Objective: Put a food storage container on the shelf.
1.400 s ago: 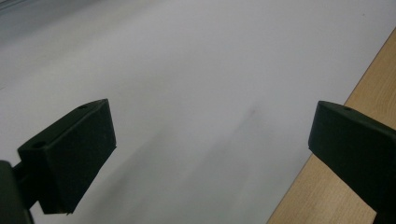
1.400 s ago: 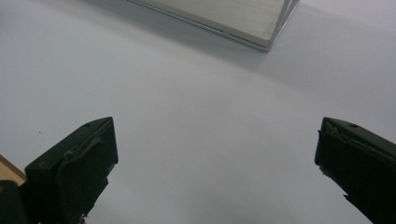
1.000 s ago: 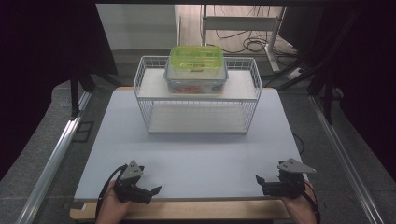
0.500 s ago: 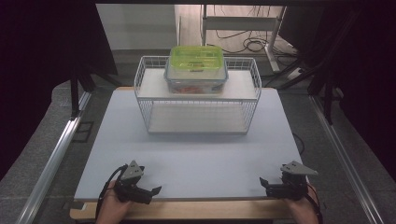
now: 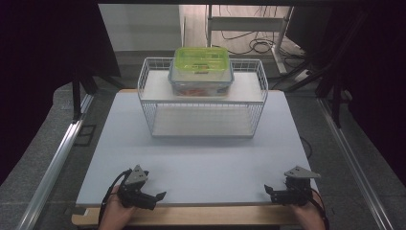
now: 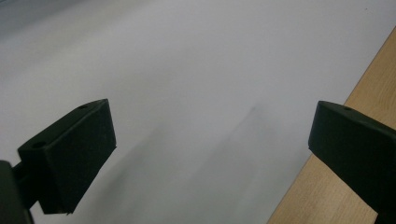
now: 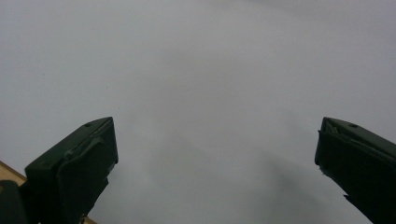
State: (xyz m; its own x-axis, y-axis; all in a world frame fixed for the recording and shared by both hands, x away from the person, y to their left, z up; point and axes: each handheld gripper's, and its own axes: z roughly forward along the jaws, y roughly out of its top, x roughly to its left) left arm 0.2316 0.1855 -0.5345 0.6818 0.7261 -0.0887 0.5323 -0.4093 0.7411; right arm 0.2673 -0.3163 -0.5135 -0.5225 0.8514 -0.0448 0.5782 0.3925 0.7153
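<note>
Left gripper (image 5: 158, 196): at the near left edge of the desk (image 5: 201, 158), low over the white sheet, jaws spread wide with nothing between them.
Wire rack (image 5: 203, 98): at the far middle of the desk, well apart from both grippers, two white shelves inside.
Lidded box (image 5: 201, 71): clear, green lid, sits on the rack's upper shelf, slightly left of its middle.
Right gripper (image 5: 269, 190): at the near right edge, jaws wide apart and empty, over bare white sheet.
</note>
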